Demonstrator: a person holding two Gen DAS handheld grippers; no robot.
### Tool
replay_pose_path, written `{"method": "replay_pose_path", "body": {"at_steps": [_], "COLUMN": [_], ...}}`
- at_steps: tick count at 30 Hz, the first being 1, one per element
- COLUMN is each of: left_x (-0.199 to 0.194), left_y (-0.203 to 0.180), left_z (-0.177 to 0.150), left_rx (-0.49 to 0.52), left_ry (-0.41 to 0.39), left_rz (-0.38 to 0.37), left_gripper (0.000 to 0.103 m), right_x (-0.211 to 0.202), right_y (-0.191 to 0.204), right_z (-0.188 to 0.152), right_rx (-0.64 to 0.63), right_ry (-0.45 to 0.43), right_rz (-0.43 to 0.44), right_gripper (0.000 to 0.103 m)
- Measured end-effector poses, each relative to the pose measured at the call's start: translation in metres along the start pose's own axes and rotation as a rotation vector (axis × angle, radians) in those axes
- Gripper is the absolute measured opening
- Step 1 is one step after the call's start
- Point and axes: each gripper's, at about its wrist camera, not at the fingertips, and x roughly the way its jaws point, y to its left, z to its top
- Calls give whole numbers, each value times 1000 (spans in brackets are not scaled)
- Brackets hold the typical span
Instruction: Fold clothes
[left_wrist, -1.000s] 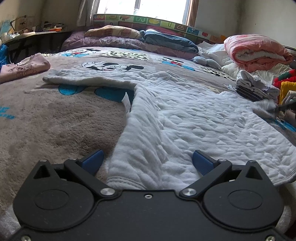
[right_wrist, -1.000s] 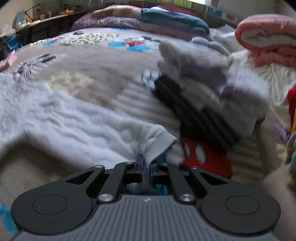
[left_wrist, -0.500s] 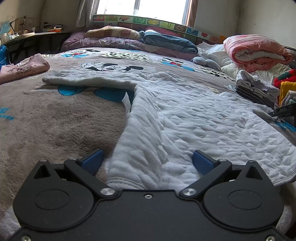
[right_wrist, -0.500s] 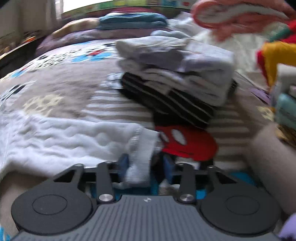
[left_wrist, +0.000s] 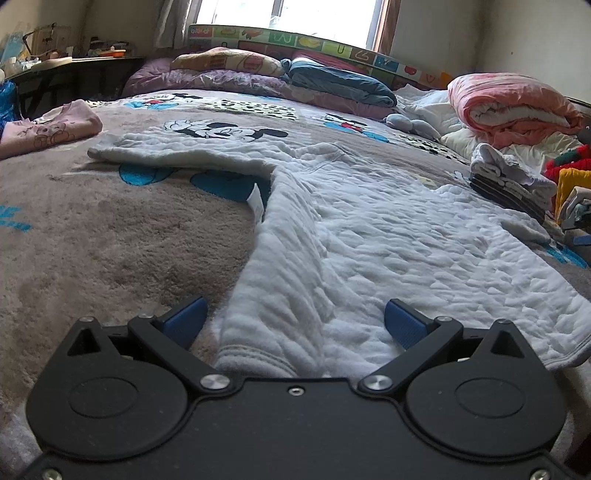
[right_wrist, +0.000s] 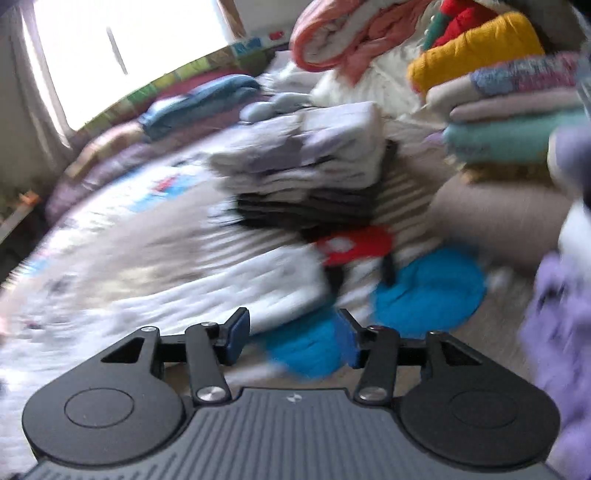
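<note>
White quilted garment (left_wrist: 369, 236) lies spread flat on the bed (left_wrist: 110, 240), over a grey plush blanket printed with cartoon mice. One sleeve (left_wrist: 166, 149) reaches out to the left, and a small white label (left_wrist: 256, 201) shows at the side seam below it. The hem sits nearest the left tool (left_wrist: 293, 323), whose blue-padded fingers (left_wrist: 184, 321) are spread wide on either side of the hem's left part, gripping nothing; whether the pads touch the cloth cannot be told.

In the blurred right wrist view, the right tool (right_wrist: 291, 338) is also open, its fingers about halfway apart and empty. A white cuff end (right_wrist: 280, 295) of the garment lies just ahead of it, toward the left finger, over blue patches of the blanket print. Beyond stands a stack of folded clothes (right_wrist: 314, 158), white and pale lilac on top with black striped pieces beneath. To the right of that is a second pile (right_wrist: 517, 122) in pink, mint and yellow.

At the far side of the bed, a rolled pink quilt (left_wrist: 513, 107) lies on the right, a folded blue blanket (left_wrist: 340, 81) at the head, and a folded pink top (left_wrist: 51, 127) on the left edge.
</note>
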Motion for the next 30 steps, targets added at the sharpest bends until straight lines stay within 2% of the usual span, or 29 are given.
{"method": "replay_pose_path", "body": {"at_steps": [5,10,14,18,22,26,28,30], "left_x": [-8,-18,-27,-41,-71,-103,-112,-115], "left_y": [4,9,16,17,6,-7,-22,-41], "left_z": [-1,0,2,5,5,5,1,-6], "left_rx": [-25,-68,-123,-144,-66,23,129,244], "left_ry": [11,22,25,12,-107,-239,-286,-300], "left_rz": [-14,-29,-43,-45,-14,21,5,-34], "left_gripper": [103,103,103,103,103,103,103,103], "right_x": [-31,-54,-72,-82,-87,-101,-109,-116], "right_y": [32,60,78,96,90,75,68,66], "right_z": [-55,-105,-123,-130,-129,-142,-149,-156], "right_rx": [64,118,80,-11,38,88,103,103], "right_ry": [54,107,87,75,39,-13,-35,-40], "right_rz": [195,325,342,332,339,377,403,420], "right_gripper": [52,53,54,56,56,55,55,55]}}
